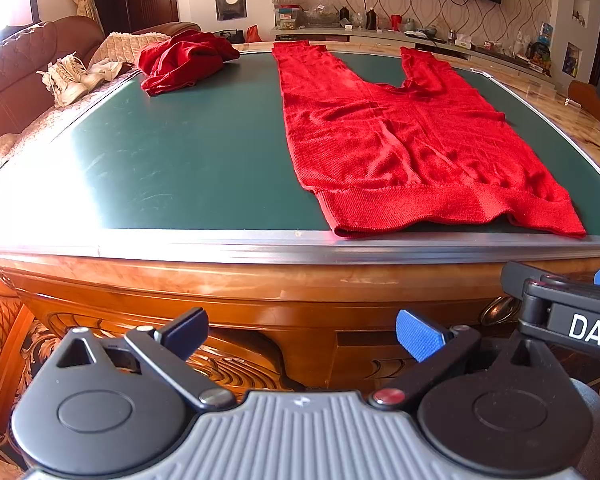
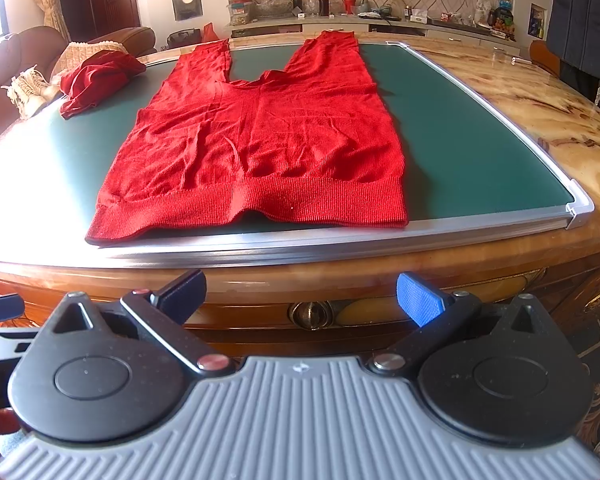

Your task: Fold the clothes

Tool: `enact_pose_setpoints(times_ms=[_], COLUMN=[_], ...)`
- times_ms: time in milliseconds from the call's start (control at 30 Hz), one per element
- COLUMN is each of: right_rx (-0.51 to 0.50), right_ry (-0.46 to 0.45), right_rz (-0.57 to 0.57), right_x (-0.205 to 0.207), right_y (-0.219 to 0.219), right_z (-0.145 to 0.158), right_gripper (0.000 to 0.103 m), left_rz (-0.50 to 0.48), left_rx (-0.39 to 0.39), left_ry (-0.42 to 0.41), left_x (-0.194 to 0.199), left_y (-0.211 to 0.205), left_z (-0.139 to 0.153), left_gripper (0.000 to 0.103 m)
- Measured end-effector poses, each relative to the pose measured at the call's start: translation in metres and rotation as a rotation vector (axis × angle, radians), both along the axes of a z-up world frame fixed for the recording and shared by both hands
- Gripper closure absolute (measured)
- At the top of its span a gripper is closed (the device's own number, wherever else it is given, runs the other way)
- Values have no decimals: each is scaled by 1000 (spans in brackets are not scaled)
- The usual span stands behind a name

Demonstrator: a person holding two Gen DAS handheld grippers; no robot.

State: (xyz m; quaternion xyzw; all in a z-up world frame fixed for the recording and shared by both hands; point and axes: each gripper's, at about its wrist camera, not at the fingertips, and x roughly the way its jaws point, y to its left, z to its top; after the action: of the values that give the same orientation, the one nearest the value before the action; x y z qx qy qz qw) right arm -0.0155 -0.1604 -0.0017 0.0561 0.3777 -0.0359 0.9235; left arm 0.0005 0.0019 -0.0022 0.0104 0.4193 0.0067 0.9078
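Observation:
Bright red knit leggings (image 1: 400,136) lie spread flat on a green board (image 1: 188,152), waistband at the near edge, both legs pointing away. They also show in the right wrist view (image 2: 260,140) on the board (image 2: 460,140). A second, darker red garment (image 1: 184,62) lies crumpled at the board's far left corner; it also shows in the right wrist view (image 2: 96,80). My left gripper (image 1: 302,332) is open and empty, held in front of the table, below its edge. My right gripper (image 2: 300,300) is open and empty, likewise short of the waistband.
The board sits on a carved wooden table with a marble-look top (image 2: 540,92). A brown sofa (image 1: 16,64) with white shoes (image 1: 66,80) stands at the left. A cluttered sideboard (image 2: 360,20) runs along the far wall. A person in dark clothes (image 2: 584,12) stands at the far right.

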Motion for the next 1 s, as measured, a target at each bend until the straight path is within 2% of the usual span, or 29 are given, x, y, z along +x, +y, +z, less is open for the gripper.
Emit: enact_pose_setpoints(times_ms=[1000], right_rx=[-14], right_ry=[-32], right_rz=[-5], right_x=[-4], right_y=[2], right_z=[2], right_gripper=[0], left_rz=[1], left_rx=[-12], left_ry=[-10], left_x=[-3], left_y=[3], left_z=[2], left_gripper=[0])
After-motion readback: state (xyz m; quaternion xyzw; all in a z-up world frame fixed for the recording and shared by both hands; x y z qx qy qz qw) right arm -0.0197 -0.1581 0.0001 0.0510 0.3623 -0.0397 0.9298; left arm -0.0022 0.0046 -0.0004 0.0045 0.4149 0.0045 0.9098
